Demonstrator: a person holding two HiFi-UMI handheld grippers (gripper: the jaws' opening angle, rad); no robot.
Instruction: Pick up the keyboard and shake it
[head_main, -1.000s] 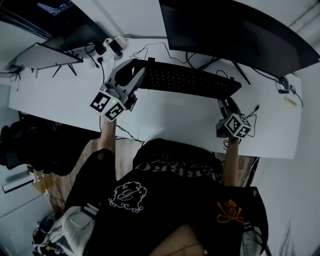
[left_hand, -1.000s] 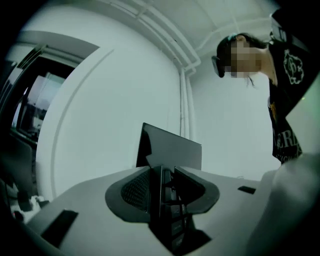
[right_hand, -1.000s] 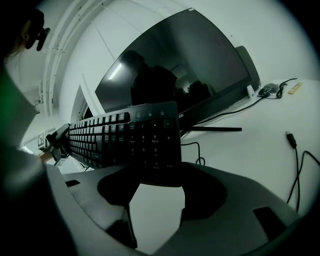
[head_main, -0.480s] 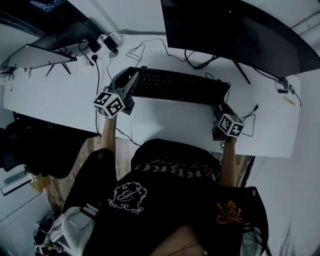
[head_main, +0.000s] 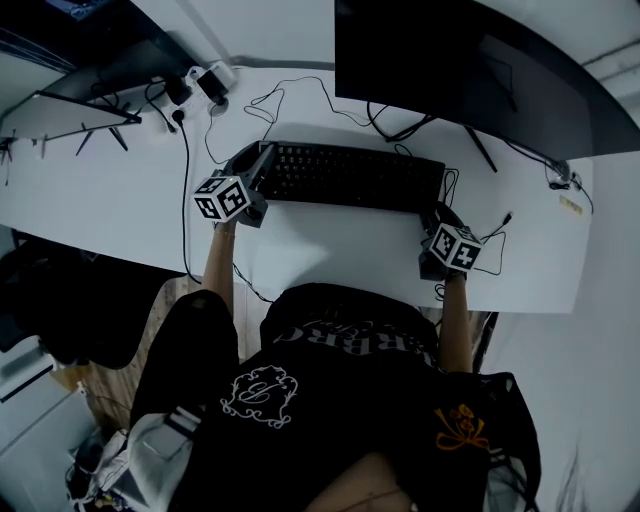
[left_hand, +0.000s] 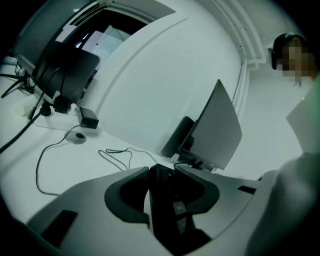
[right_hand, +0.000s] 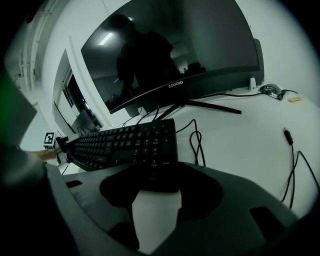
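A black keyboard (head_main: 350, 175) lies lengthwise across the white desk (head_main: 330, 250), in front of the monitor. My left gripper (head_main: 256, 172) is shut on its left end. In the left gripper view the keyboard's end (left_hand: 167, 210) stands edge-on, pinched between the two jaws. My right gripper (head_main: 437, 213) is at the keyboard's right end and its jaws are closing. In the right gripper view the near right corner of the keyboard (right_hand: 150, 150) sits at the fingertips (right_hand: 120, 187), and I see no pad pressing on it. Whether the keyboard rests on the desk I cannot tell.
A large curved monitor (head_main: 480, 70) stands just behind the keyboard, its stand legs and loose cables (head_main: 290, 100) beside it. A power strip (head_main: 205, 82) and a flat screen (head_main: 70, 105) are at the far left. More cable (head_main: 497, 235) lies by the right gripper.
The keyboard has swung from slanted to nearly level and shifted left with both grippers. The left gripper kept its hold; the right gripper stayed at the right end.
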